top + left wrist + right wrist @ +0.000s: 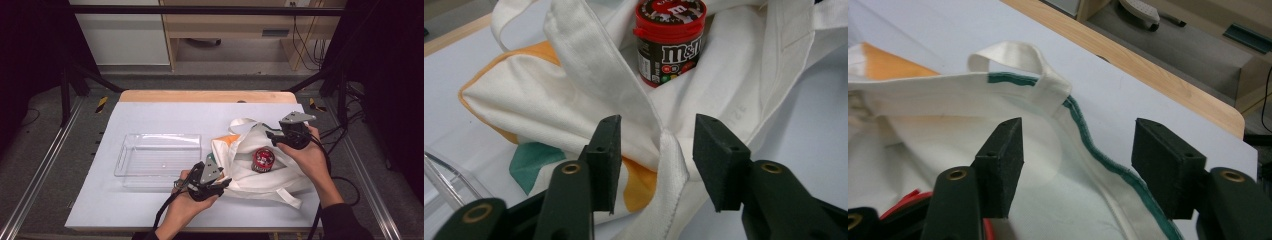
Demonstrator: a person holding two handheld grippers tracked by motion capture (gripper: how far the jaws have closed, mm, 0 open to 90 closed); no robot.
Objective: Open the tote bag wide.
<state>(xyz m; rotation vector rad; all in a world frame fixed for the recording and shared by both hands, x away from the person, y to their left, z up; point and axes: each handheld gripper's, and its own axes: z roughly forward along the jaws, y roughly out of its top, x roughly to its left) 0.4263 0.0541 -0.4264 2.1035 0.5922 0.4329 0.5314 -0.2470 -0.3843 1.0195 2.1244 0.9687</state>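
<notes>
Tote bag (pixel 260 167) at desk's (pixel 150 115) right – candy jar (pixel 263 159) inside | clear tray (pixel 159 155) beside, left | left gripper (pixel 658 150), right gripper (pixel 1078 160) – jaws spread, bag hems unpinched

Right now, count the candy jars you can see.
1. A red-lidded M&M's jar stands in the open mouth of the white tote bag, right of the clear plastic tray. More may be hidden under the fabric.

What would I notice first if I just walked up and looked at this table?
Probably the red candy tub, bright against the white cloth bag it sits in on the right side of the table. Next, the two black grippers at the bag's edges: the left gripper with its jaws open around a seam, the right gripper open over the green-trimmed rim. A clear plastic tray lies to the left of the bag.
</notes>
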